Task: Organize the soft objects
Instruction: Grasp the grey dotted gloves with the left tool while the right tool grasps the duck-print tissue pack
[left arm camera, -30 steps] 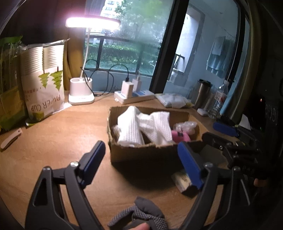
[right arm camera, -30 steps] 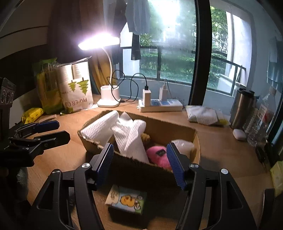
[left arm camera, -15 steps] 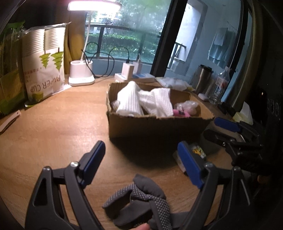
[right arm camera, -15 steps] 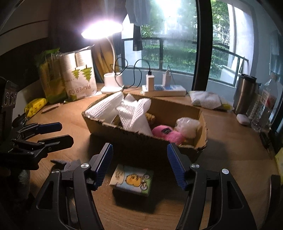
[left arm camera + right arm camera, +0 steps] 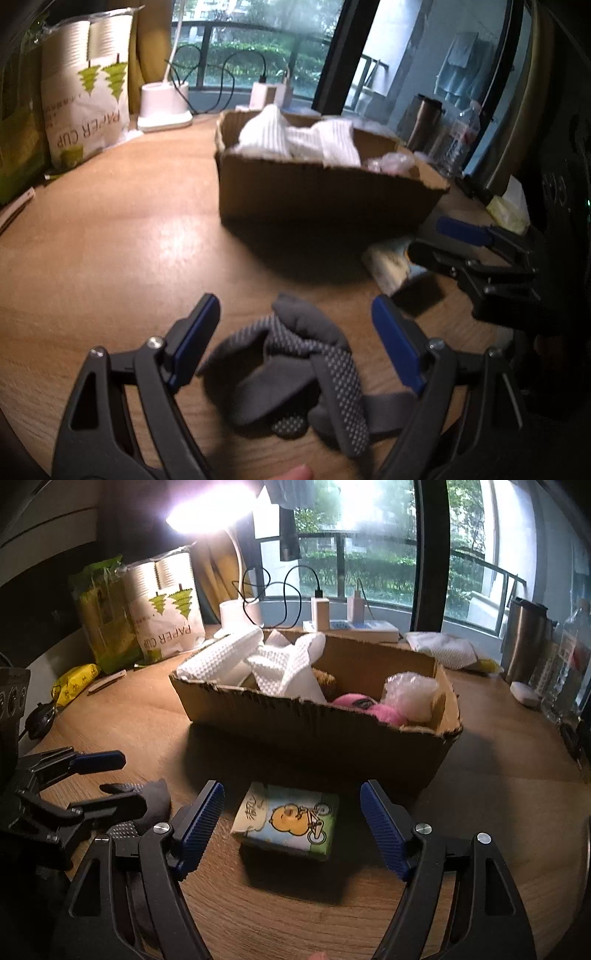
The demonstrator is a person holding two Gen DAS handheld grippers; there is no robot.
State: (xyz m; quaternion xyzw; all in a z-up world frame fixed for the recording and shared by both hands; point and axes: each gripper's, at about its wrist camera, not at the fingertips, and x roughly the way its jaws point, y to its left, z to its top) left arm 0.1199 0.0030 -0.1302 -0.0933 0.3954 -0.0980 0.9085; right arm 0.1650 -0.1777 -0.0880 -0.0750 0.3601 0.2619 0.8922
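A grey dotted glove (image 5: 295, 365) lies crumpled on the wooden desk, between the fingers of my open left gripper (image 5: 295, 328), which hangs just above it. A tissue pack with a yellow duck print (image 5: 288, 819) lies in front of the cardboard box (image 5: 314, 731). My open right gripper (image 5: 291, 819) straddles the pack without touching it. The box holds white waffle towels (image 5: 258, 661), a pink plush (image 5: 373, 709) and a clear bag (image 5: 406, 694). The box (image 5: 325, 192) stands beyond the glove in the left wrist view.
A lit desk lamp (image 5: 236, 613), a paper cup bag (image 5: 166, 605), a green bag (image 5: 99, 616) and a power strip (image 5: 351, 626) stand at the back. A steel flask (image 5: 524, 642), bottle and white cloth (image 5: 447, 650) are at the back right.
Both grippers have come down and pulled back toward the desk's near side. The glove now lies between the left fingers and the tissue pack between the right fingers. Both stay open.
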